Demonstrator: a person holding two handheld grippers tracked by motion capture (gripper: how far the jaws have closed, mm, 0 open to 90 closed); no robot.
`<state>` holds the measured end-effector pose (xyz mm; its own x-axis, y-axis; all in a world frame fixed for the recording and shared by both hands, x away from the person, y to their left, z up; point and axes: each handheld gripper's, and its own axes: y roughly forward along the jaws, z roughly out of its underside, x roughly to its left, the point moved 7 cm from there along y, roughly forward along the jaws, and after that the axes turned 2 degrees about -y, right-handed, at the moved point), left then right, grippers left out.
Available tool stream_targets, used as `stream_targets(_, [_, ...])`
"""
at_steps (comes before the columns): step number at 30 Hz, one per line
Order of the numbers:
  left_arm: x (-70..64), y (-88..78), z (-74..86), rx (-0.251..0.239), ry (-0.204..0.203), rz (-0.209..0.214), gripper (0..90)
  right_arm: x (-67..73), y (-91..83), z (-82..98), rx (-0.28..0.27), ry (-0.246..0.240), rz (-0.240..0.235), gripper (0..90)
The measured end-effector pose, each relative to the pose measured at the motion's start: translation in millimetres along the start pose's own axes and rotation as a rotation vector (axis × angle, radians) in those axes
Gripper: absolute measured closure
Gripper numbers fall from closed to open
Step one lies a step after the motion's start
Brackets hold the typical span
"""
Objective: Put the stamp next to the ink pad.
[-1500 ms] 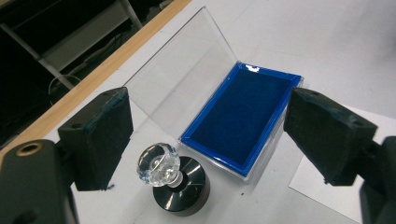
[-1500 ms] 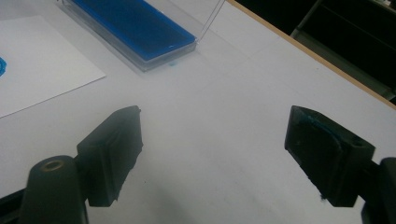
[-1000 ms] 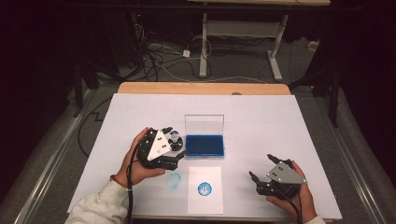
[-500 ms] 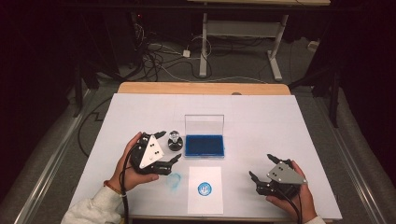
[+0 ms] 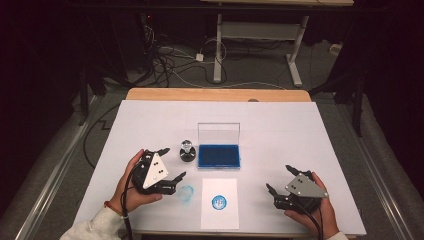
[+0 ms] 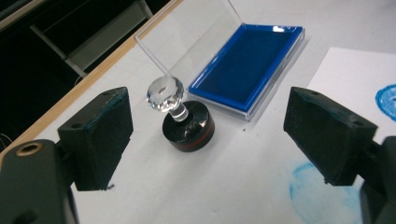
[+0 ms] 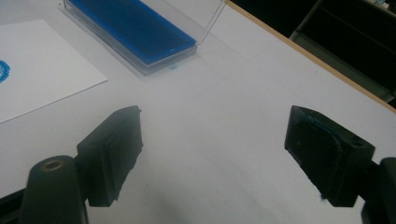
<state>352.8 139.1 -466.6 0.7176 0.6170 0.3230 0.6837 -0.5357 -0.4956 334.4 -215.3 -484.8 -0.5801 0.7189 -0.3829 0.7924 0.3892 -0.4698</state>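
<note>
Left claw withdrawn, released | stamp stands beside ink pad | right claw released

Your stamp is black with a thin red line around it and a clear glass knob. The ink pad is bright blue. The paper is white with a round blue print. Your table is white.

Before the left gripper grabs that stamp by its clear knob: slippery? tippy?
The stamp has a faceted, glassy-looking knob, so hard pads would probably slip; the narrow neck below looks a safer pinch. Its wide, flat black base probably resists tipping. Pushed on the smooth white table, it would likely slide rather than roll.
</note>
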Motion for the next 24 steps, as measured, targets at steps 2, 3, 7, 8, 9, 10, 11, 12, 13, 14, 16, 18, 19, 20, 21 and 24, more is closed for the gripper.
stream_targets(2, [-0.7,-1.1,4.2,0.001,-0.010,0.001,15.6,0.1,-0.1,-0.1,0.000,-0.001,0.001,19.5])
stream_targets(3, [-0.8,-1.8,6.9,0.008,-0.005,-0.003,15.6,0.0,-0.1,-0.1,0.000,0.000,0.001,19.5])
stream_targets(7, [-1.2,-4.0,17.6,0.029,-0.015,-0.009,15.6,0.4,0.2,0.0,0.001,0.001,0.000,19.5])
stream_targets(8, [-1.2,-4.2,20.1,0.033,-0.017,-0.015,15.6,0.7,0.3,0.0,0.002,0.002,0.000,19.5])
stream_targets(9, [-0.7,-4.7,22.5,0.040,-0.017,-0.026,15.6,0.8,0.4,-0.1,0.002,0.002,0.000,19.5])
stream_targets(10, [-0.4,-5.5,24.5,0.039,-0.018,-0.042,15.6,0.8,0.5,-0.2,0.002,0.003,0.000,19.5])
stream_targets(11, [-0.7,-6.4,26.4,0.038,-0.018,-0.042,15.7,0.9,0.6,-0.3,0.003,0.004,0.000,19.5])
stream_targets(12, [-1.0,-7.1,28.5,0.044,-0.018,-0.043,15.7,0.9,0.7,-0.5,0.002,0.002,0.000,19.5])
stream_targets(13, [-1.0,-7.9,30.2,0.047,-0.018,-0.044,15.7,1.0,0.9,-0.7,0.002,0.001,0.000,19.5])
stream_targets(14, [-1.1,-8.9,32.2,0.048,-0.027,-0.040,15.7,0.9,0.9,-1.0,0.001,0.001,0.002,19.5])
stream_targets(16, [-1.1,-10.4,35.7,0.054,-0.032,-0.045,15.6,0.8,0.7,-1.5,0.000,0.002,0.001,19.5])
stream_targets(18, [-0.6,-12.5,39.3,0.059,-0.036,-0.043,15.7,0.7,0.9,-1.7,-0.001,0.003,0.002,19.5])
stream_targets(19, [-0.1,-13.5,41.6,0.063,-0.040,-0.045,15.7,0.7,1.1,-1.7,-0.001,0.004,0.001,19.5])
stream_targets(20, [0.0,-14.3,43.7,0.064,-0.050,-0.043,15.7,0.8,1.3,-1.8,-0.002,0.003,0.000,19.4])
stream_targets(21, [0.2,-15.5,46.1,0.067,-0.051,-0.041,15.7,0.7,1.4,-1.8,-0.001,0.003,0.000,19.4])
stream_targets(24, [1.2,-17.8,54.3,0.085,-0.061,-0.043,15.6,0.2,1.5,-1.9,-0.001,0.008,0.004,19.4])
